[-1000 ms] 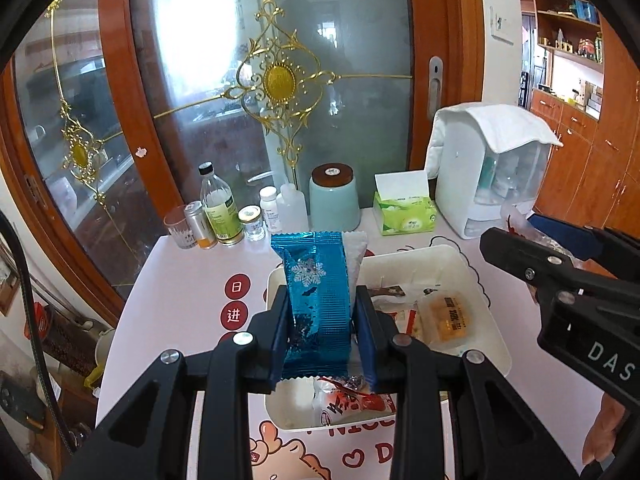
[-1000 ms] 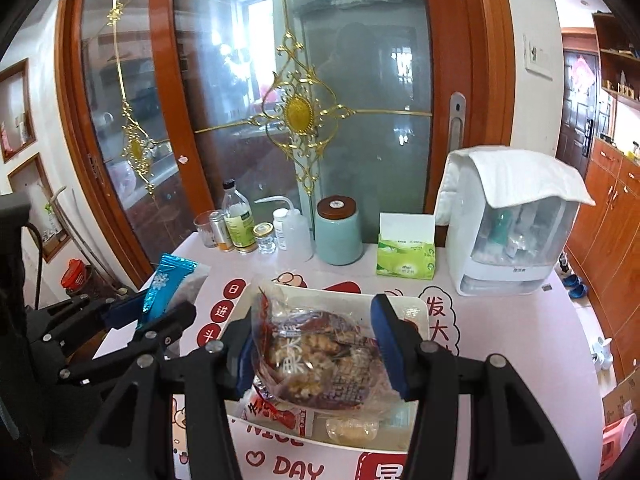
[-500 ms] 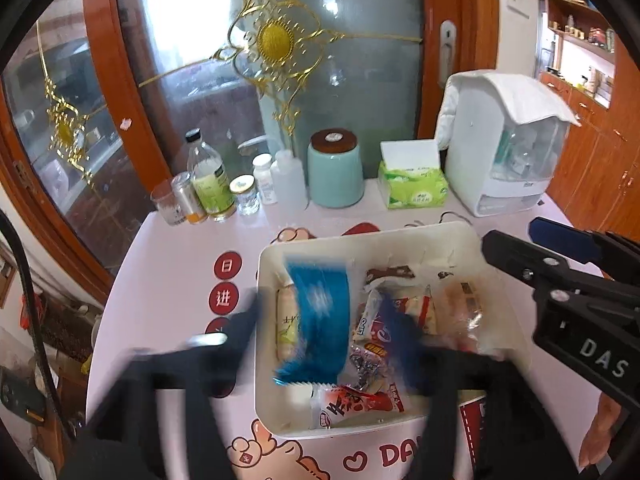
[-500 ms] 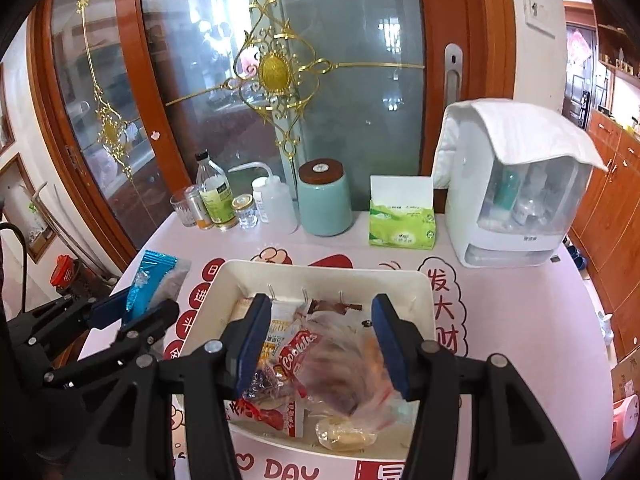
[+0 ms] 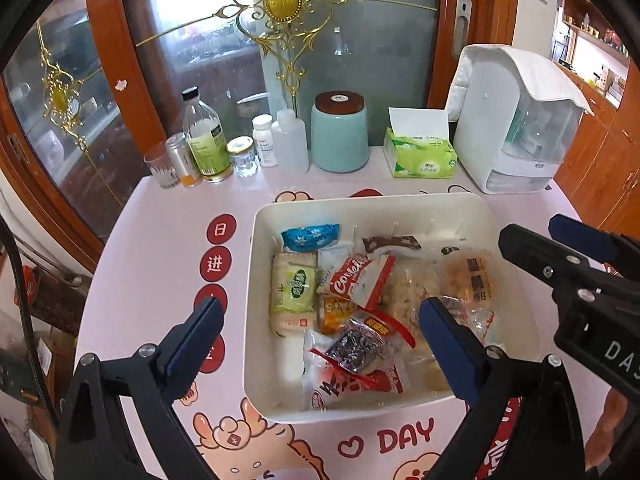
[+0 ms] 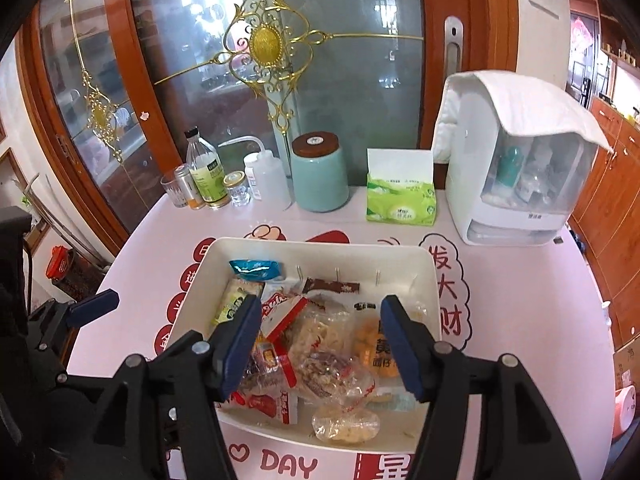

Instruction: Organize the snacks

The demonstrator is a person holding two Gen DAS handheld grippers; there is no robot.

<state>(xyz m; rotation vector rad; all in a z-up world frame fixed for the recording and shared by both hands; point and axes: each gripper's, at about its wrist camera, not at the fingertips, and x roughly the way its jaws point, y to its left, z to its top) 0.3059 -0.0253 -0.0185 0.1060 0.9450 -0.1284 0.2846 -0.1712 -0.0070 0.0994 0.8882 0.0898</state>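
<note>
Tablecloth [image 5: 168, 224] pink, printed; glass door [image 6: 352, 92] behind.

A: The white bin [image 5: 514, 280] ahead of the open left claw, plastic?
B: Smooth, slightly glossy plastic. The packets [image 6: 320, 364] under the right claw are shiny crinkled film, the blue wrapper [image 5: 311, 237] at the far wall foil-like.
A: Beyond the bin?
B: A glazed teal jar [image 5: 340, 136] with a matt wooden lid, a clear glass bottle [image 5: 204, 136], a soft paper tissue pack [image 5: 420, 158], and a glossy tablecloth [image 5: 160, 240]
</note>
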